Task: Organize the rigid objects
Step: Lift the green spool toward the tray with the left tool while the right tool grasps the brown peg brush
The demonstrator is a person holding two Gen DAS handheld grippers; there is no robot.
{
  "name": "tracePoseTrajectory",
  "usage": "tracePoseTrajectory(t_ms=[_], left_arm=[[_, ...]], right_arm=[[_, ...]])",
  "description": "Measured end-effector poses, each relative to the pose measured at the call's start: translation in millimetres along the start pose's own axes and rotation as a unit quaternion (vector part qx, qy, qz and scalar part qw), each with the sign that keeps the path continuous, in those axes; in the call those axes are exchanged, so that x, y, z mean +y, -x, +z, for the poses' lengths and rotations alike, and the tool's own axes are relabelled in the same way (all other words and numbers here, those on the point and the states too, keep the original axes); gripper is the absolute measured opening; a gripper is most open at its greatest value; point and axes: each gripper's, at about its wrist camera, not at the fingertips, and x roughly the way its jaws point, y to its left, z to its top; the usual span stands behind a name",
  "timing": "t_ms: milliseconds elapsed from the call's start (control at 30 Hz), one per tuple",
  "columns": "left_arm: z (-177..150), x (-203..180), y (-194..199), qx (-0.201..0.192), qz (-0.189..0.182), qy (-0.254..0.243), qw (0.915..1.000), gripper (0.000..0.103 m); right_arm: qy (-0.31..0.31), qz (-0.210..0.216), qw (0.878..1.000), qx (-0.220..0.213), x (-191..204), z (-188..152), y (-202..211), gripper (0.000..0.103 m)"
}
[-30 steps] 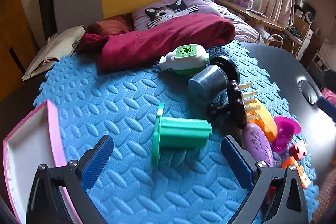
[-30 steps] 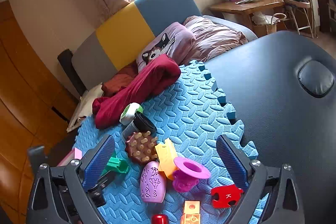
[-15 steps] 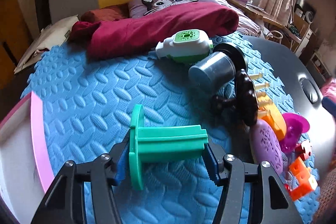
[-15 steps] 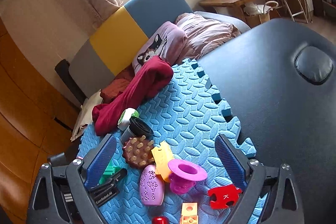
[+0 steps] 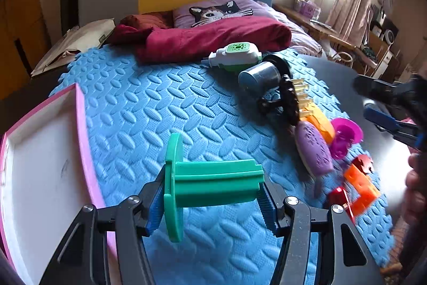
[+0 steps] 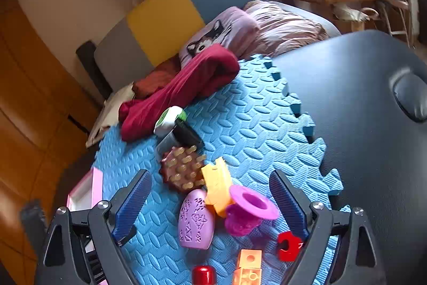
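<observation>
My left gripper (image 5: 212, 194) is shut on a green plastic spool (image 5: 213, 183). The spool lies sideways between the blue pads, its flange to the left, over the blue foam mat (image 5: 160, 103). A pink-rimmed white tray (image 5: 82, 140) sits just left of it. My right gripper (image 6: 209, 175) hovers over a toy cluster with its jaws closing. A purple egg-shaped brush (image 6: 196, 218), a yellow piece (image 6: 217, 186) and a magenta spool (image 6: 248, 210) lie between its fingers, and no pad touches them.
A brown knobbed brush (image 6: 181, 170), a grey cup (image 5: 259, 76) and a green-white device (image 5: 234, 55) lie farther back. A red puzzle piece (image 6: 289, 245), an orange block (image 6: 249, 261) and a red cap (image 6: 204, 275) lie near. A maroon blanket (image 5: 213, 39) borders the mat, with a dark table (image 6: 360, 111) to the right.
My left gripper shut on the green spool and carried it left, nearer the pink tray. My right gripper came closer to the toy cluster and its fingers narrowed slightly.
</observation>
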Motion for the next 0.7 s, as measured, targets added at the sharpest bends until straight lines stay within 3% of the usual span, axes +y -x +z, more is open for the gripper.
tracePoseTrajectory(t_ms=[233,333,533,567,600,667,700], left_arm=[[-15,12,39,-0.028,-0.006,0.011,0.9995,0.061],[-19,20,51,-0.038,-0.008,0.020,0.9991,0.061],[-27,36,69,-0.047,-0.014,0.046,0.9977,0.061],[-29,40,72,-0.049,-0.013,0.050,0.9974,0.061],[-29,42,73,-0.050,-0.012,0.052,0.9973,0.061],[-33,47,77,-0.053,-0.009,0.058,0.9968,0.061],[-34,50,79,-0.054,-0.008,0.061,0.9966,0.061]], right_arm=[[0.097,-0.004,0.995,0.020,42,-7,-17,0.091],[0.144,-0.029,0.989,0.027,62,-6,-34,0.091],[0.172,-0.070,0.981,0.061,66,3,-79,0.091],[0.174,-0.067,0.980,0.064,65,3,-85,0.087],[0.171,-0.062,0.981,0.067,64,2,-89,0.069],[0.169,-0.071,0.981,0.066,60,1,-93,0.049],[0.170,-0.066,0.981,0.067,59,0,-92,0.048]])
